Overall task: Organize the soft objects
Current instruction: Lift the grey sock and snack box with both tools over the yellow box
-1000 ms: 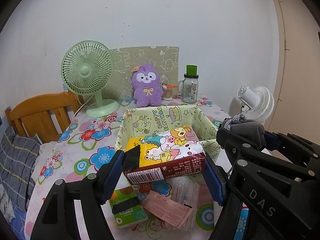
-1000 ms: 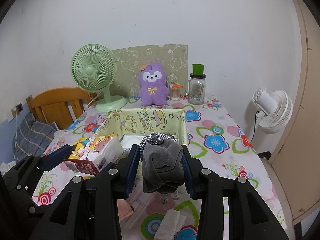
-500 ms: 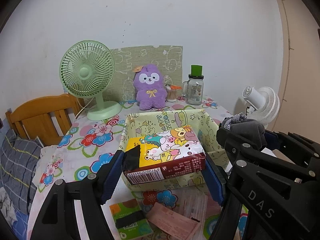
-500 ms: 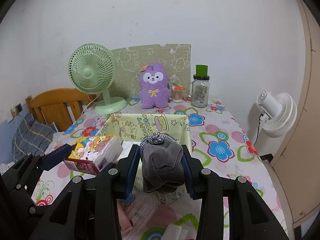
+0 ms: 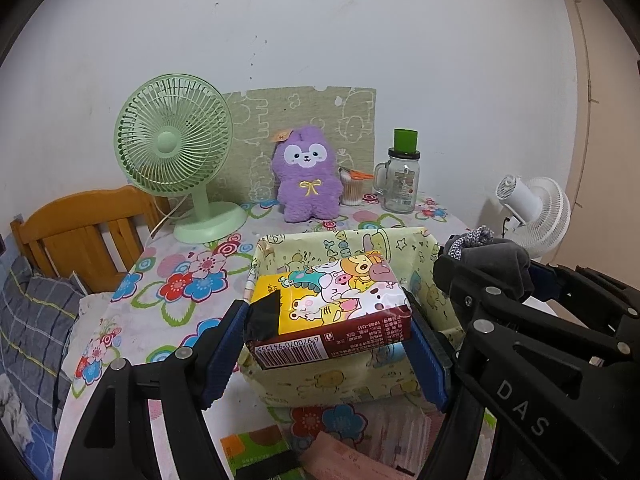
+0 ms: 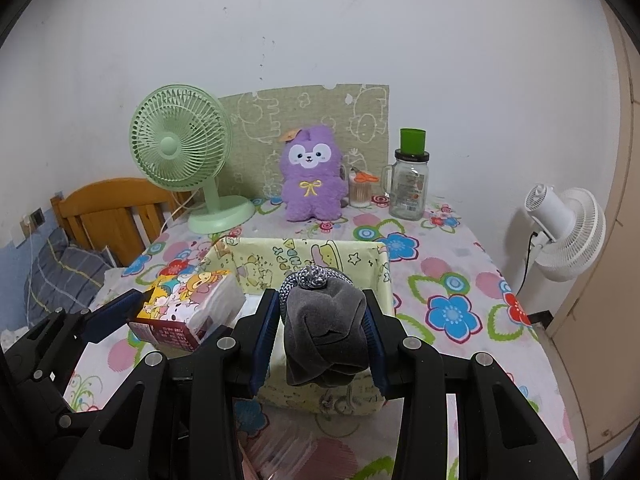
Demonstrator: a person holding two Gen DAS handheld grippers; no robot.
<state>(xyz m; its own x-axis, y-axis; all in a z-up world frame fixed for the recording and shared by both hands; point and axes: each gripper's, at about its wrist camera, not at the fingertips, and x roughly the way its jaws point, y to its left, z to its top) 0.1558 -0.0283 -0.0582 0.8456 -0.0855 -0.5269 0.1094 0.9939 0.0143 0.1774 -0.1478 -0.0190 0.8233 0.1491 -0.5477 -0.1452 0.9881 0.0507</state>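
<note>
Two hand-held grippers | left [image 5: 328,344] clamps tissue pack [image 5: 332,304], long axis crosswise | right [image 6: 325,336] clamps sock roll [image 6: 326,332]

"DAS" on right gripper [image 5: 486,280]

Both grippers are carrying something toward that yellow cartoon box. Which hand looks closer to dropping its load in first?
Probably the left. The left gripper holds the tissue pack over the fabric box's near wall. The right gripper holds the rolled grey socks at about the same near edge, so the lead is slight.
</note>
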